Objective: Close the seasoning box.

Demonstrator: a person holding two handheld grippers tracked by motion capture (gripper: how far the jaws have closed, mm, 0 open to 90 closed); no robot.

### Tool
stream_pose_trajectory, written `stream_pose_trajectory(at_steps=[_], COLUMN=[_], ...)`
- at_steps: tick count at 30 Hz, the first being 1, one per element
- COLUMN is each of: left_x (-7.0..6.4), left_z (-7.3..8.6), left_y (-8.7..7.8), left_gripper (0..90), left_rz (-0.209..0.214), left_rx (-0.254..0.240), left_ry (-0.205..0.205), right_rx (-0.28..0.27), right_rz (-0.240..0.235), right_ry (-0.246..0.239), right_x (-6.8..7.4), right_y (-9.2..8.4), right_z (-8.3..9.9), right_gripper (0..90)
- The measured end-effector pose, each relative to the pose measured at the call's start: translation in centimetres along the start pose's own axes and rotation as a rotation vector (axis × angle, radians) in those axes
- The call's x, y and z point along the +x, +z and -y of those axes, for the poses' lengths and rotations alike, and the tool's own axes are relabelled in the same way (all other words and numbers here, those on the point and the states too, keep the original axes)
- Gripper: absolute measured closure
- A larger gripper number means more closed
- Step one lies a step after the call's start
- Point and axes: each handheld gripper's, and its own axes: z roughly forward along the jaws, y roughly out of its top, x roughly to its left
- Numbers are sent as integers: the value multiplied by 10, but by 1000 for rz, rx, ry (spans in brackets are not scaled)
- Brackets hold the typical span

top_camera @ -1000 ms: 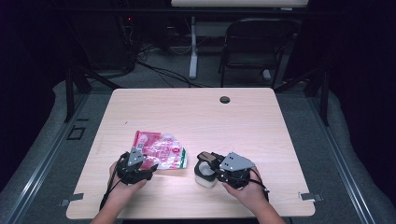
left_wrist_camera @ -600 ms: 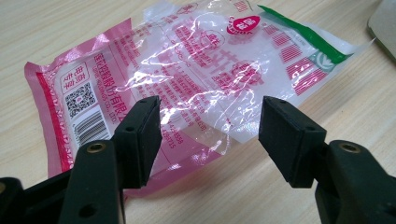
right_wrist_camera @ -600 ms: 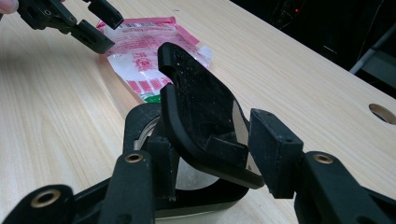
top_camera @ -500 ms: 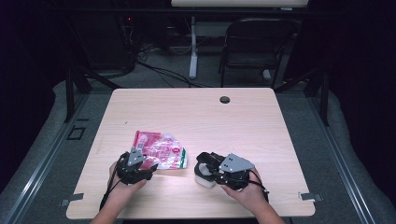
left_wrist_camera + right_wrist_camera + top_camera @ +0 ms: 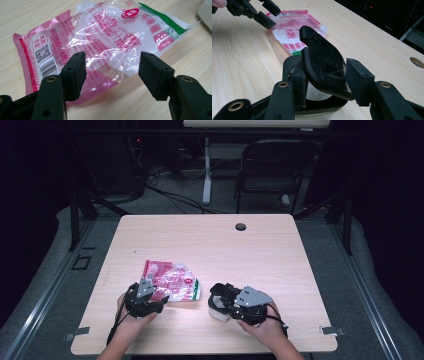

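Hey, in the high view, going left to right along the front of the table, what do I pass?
Left tool → pink and clear plastic packet → white container with a black flip lid → right tool, jaws around that lid, having just opened wider.

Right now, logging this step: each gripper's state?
Left gripper: open, above the pink packet.
Right gripper: has just been opening; black lid between its fingers, seemingly ungripped.
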Motion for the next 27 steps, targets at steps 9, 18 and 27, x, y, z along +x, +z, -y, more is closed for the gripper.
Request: stream_pose_trajectory(at_steps=[9, 18, 27], left_x=[1, 1, 1], left_z=[0, 0, 0], left_y=[0, 0, 0], left_gripper=[390, 390, 390], left_rz=[-1, 1, 0], left_rx=[1, 1, -2], left_ry=[4, 4, 0], right_rx=[-2, -8, -11], right_rz=[-3, -10, -19], right_ry=[-15, -17, -24], right_x=[3, 5, 8], right_y=[-1, -2, -2], right_z=[-1, -2, -3], right_gripper=[541, 543, 545])
